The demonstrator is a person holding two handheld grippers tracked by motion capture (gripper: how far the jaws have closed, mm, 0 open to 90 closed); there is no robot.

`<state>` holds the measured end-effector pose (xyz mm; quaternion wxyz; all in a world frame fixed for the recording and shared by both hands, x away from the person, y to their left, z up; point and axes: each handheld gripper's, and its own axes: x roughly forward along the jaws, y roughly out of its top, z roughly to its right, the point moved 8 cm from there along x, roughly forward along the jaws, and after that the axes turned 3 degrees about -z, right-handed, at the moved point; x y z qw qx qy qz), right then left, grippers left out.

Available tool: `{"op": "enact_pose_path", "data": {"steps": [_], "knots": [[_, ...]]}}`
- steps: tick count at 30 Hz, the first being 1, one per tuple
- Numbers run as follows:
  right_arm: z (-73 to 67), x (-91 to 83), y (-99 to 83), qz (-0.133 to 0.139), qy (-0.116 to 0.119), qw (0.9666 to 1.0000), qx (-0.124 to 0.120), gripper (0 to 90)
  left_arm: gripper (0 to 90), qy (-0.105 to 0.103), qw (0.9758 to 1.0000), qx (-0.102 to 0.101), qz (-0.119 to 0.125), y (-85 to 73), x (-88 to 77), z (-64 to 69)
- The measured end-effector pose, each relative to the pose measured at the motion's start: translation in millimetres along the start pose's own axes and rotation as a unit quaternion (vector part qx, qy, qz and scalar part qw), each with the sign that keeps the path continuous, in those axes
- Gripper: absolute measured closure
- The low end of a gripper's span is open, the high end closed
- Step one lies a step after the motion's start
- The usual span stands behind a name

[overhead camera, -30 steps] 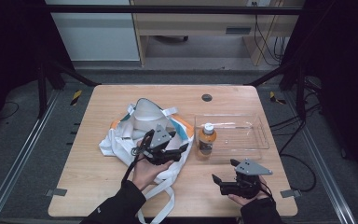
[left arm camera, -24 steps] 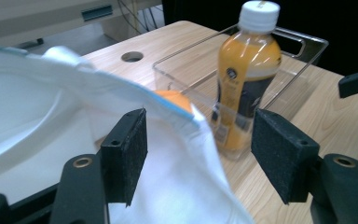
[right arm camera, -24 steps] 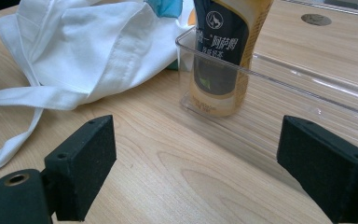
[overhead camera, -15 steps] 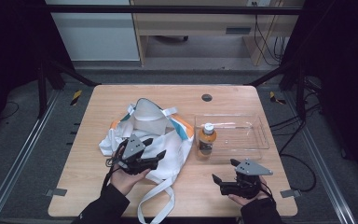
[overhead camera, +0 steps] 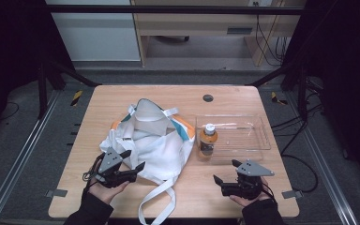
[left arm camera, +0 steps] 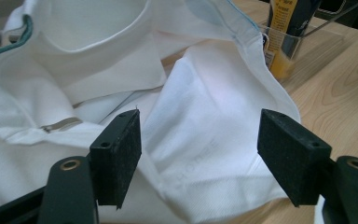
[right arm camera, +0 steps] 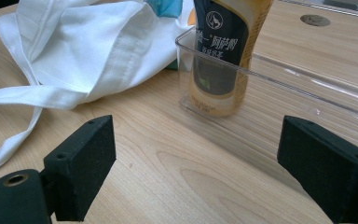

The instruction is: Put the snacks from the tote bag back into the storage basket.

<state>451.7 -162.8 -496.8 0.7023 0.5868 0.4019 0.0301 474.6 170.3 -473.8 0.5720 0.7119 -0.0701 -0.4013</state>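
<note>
Bag's [left arm camera: 205,135] weave shows between left gripper's [left arm camera: 198,154] parted, just-opening fingers; high view shows straps.

We are seeing the left gripper [overhead camera: 130,167], jaws just opening with nothing between, sitting at the white bag's [overhead camera: 150,140] near-left edge; bottle [overhead camera: 207,140] standing right of the bag.
</note>
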Motion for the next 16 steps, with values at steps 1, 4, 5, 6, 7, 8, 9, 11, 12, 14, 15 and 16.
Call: {"op": "enact_pose_path", "data": {"steps": [1, 4, 5, 6, 7, 8, 9, 11, 12, 14, 15, 16], "knots": [[0.0, 0.0, -0.1, 0.0, 0.0, 1.0, 0.0, 11.6, 29.7, 0.002, 1.0, 0.0, 0.002, -2.1, -3.0, -2.1], [0.6, 0.2, -0.1, 0.0, -0.001, 1.0, -0.001, 11.4, 29.2, 0.006, 0.9999, -0.001, 0.009, -6.7, -9.7, -6.4], [0.7, 0.1, -0.1, 0.0, -0.002, 1.0, 0.0, 11.4, 29.2, 0.008, 0.9999, -0.002, 0.01, -8.4, -11.7, -7.8], [0.6, 0.0, 0.0, 0.0, -0.001, 1.0, 0.0, 11.3, 29.1, 0.009, 0.9999, -0.003, 0.01, -10.3, -13.7, -9.3], [0.7, 0.1, 0.0, 0.0, -0.001, 1.0, 0.0, 11.3, 28.9, 0.01, 0.9999, -0.004, 0.01, -12.1, -15.7, -10.4], [0.9, 0.1, -0.1, 0.0, -0.002, 1.0, 0.0, 11.3, 28.8, 0.011, 0.9999, -0.005, 0.01, -14.3, -18.4, -12.0], [0.8, 0.1, 0.1, 0.0, -0.002, 1.0, 0.0, 11.3, 28.8, 0.013, 0.9998, -0.006, 0.011, -15.9, -20.4, -13.4], [0.8, 0.3, 0.1, 0.001, -0.001, 1.0, 0.001, 11.3, 28.6, 0.016, 0.9998, -0.01, 0.011, -19.3, -24.8, -16.8], [0.7, 0.4, 0.0, 0.0, -0.001, 1.0, 0.002, 11.3, 28.5, 0.018, 0.9997, -0.013, 0.012, -20.8, -26.8, -18.6], [0.4, 0.5, 0.0, 0.0, 0.0, 1.0, 0.001, 11.3, 28.5, 0.021, 0.9995, -0.019, 0.013, -24.0, -29.9, -22.2], [0.5, 0.6, -0.1, 0.0, -0.001, 1.0, 0.0, 11.3, 28.4, 0.023, 0.9994, -0.023, 0.011, -26.5, -31.4, -24.6], [0.7, 0.6, -0.2, -0.001, -0.001, 1.0, 0.0, 11.3, 28.3, 0.024, 0.9993, -0.025, 0.01, -28.1, -32.1, -26.0]]}}
